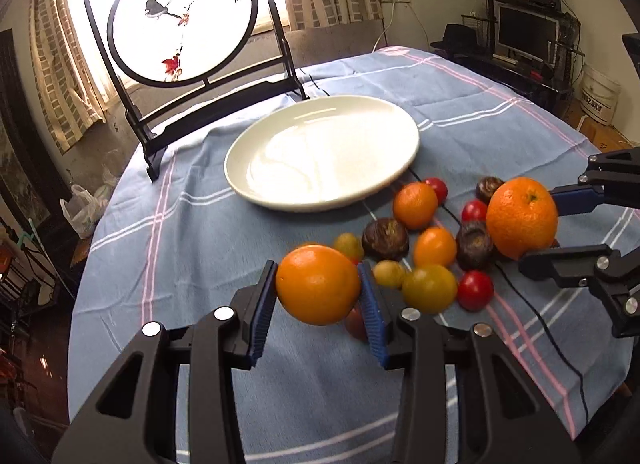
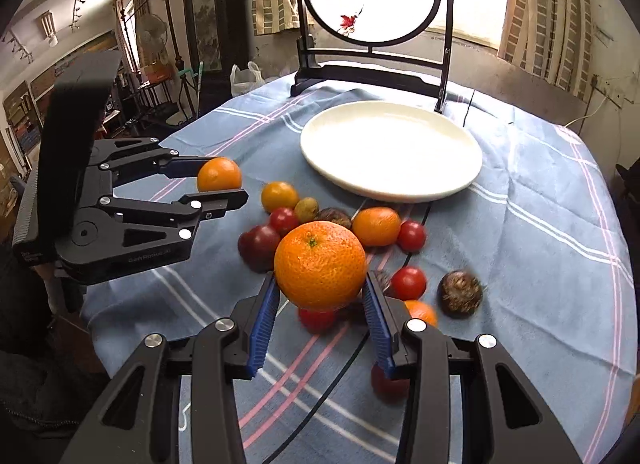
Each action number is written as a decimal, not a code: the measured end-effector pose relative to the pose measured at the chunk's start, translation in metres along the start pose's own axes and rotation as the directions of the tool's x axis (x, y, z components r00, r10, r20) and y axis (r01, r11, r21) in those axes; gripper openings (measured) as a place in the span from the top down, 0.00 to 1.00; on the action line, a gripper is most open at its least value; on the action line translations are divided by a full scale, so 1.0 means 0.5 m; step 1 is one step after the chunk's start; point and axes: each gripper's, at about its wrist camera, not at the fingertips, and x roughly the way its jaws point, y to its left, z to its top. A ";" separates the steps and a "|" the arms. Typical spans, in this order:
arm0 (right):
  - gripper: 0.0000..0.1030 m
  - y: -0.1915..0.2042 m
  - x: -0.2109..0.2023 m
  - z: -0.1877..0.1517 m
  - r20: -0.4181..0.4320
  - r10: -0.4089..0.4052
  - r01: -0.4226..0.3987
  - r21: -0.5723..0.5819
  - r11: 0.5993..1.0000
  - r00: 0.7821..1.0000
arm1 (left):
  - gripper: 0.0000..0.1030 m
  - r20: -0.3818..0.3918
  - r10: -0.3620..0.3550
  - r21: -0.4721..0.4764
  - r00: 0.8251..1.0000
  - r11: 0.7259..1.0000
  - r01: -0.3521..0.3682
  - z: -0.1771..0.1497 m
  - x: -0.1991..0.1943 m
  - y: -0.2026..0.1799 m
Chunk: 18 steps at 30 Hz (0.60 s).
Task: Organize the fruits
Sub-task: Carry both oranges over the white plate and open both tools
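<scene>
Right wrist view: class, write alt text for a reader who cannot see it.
The right tool grips a large orange between its blue pads, above a blue striped tablecloth. To its left, the left tool holds a smaller orange. Behind loose small fruits sits an empty white plate.

Your left gripper [image 1: 319,291] and right gripper [image 2: 320,296] look alike: matte black linkage arms with triangular cut-outs, round silver screw heads at the pivots, and ribbed blue pads lining the jaws. Faint grey lettering marks the left gripper's body.
</scene>
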 end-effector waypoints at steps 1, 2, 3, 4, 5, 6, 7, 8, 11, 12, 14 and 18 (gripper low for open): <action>0.59 -0.011 0.001 0.018 0.008 -0.008 0.008 -0.001 1.000 1.000 | 0.62 0.007 0.008 -0.001 1.000 1.000 -0.008 0.021 0.008 0.004; 0.59 -0.024 0.003 0.038 0.019 -0.014 0.014 0.000 1.000 1.000 | 0.62 0.010 0.014 -0.008 1.000 1.000 -0.014 0.043 0.017 0.010; 0.59 -0.040 0.006 0.062 0.033 -0.023 0.023 0.009 1.000 0.999 | 0.62 0.009 0.019 -0.016 1.000 1.000 -0.019 0.064 0.030 0.016; 0.58 -0.058 0.015 0.086 0.038 -0.035 0.034 0.018 0.999 0.999 | 0.62 0.005 0.023 -0.025 1.000 0.999 -0.023 0.086 0.045 0.020; 0.58 -0.077 0.028 0.113 0.039 -0.040 0.039 0.030 0.999 0.998 | 0.62 -0.002 0.029 -0.036 1.000 0.999 -0.029 0.108 0.062 0.025; 0.58 -0.095 0.041 0.136 0.043 -0.045 0.043 0.044 0.998 0.998 | 0.62 -0.012 0.039 -0.046 0.999 0.998 -0.039 0.128 0.081 0.029; 0.58 -0.111 0.061 0.160 0.033 -0.053 0.052 0.047 0.998 0.998 | 0.62 -0.023 0.053 -0.055 0.998 0.997 -0.055 0.146 0.102 0.032; 0.58 -0.127 0.084 0.181 0.020 -0.069 0.068 0.052 0.996 0.997 | 0.62 -0.037 0.072 -0.064 0.997 0.995 -0.074 0.161 0.125 0.036; 0.58 -0.171 0.155 0.227 -0.029 -0.095 0.097 0.087 0.991 0.995 | 0.62 -0.115 0.089 -0.078 0.989 0.992 -0.098 0.188 0.201 0.046; 0.58 -0.180 0.179 0.236 -0.047 -0.107 0.111 0.095 0.989 0.993 | 0.62 -0.139 0.096 -0.083 0.986 0.991 -0.108 0.193 0.223 0.049; 0.58 -0.198 0.228 0.250 -0.097 -0.107 0.117 0.104 0.988 0.990 | 0.62 -0.179 0.112 -0.076 0.977 0.989 -0.127 0.196 0.260 0.053; 0.58 -0.200 0.294 0.255 -0.148 -0.126 0.140 0.085 0.987 0.981 | 0.61 -0.231 0.120 -0.075 0.966 0.987 -0.141 0.196 0.304 0.063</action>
